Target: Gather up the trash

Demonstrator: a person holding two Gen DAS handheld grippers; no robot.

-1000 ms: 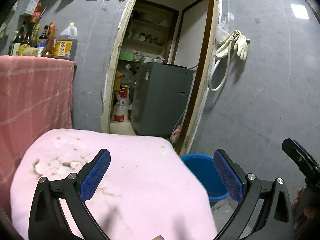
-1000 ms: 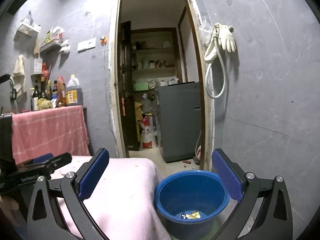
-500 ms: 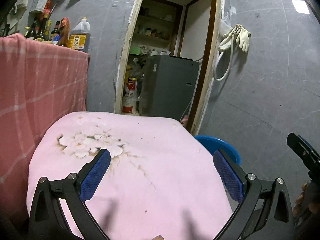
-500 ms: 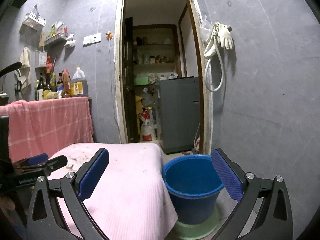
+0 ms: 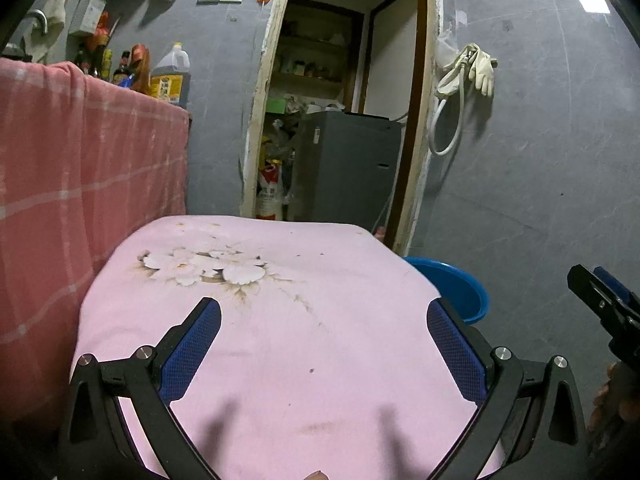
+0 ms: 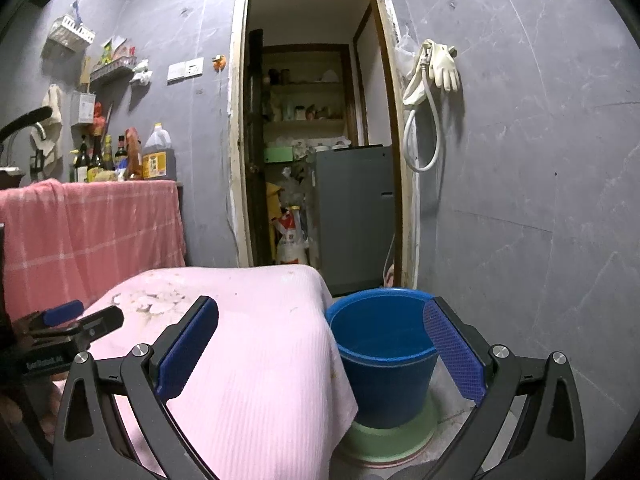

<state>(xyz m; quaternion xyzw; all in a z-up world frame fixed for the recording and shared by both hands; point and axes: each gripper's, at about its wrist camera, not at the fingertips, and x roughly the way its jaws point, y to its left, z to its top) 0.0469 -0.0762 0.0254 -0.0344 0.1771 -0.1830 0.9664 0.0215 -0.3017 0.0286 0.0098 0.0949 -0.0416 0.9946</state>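
Left wrist view: left gripper (image 5: 324, 344) spread wide, empty, above a soft pink cloth (image 5: 280, 340) with a pale flower print. Right gripper (image 6: 320, 344) likewise spread, empty. Round blue plastic bucket (image 6: 384, 360) stands on a green base (image 6: 392, 436) beside the ribbed cloth edge.

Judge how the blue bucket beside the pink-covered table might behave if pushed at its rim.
The blue bucket looks like thin plastic, so it is probably light and may slide easily. It tapers to a narrower base and stands on a green disc, so a rim-level push could tip it. No contents are visible from here to weigh it down.
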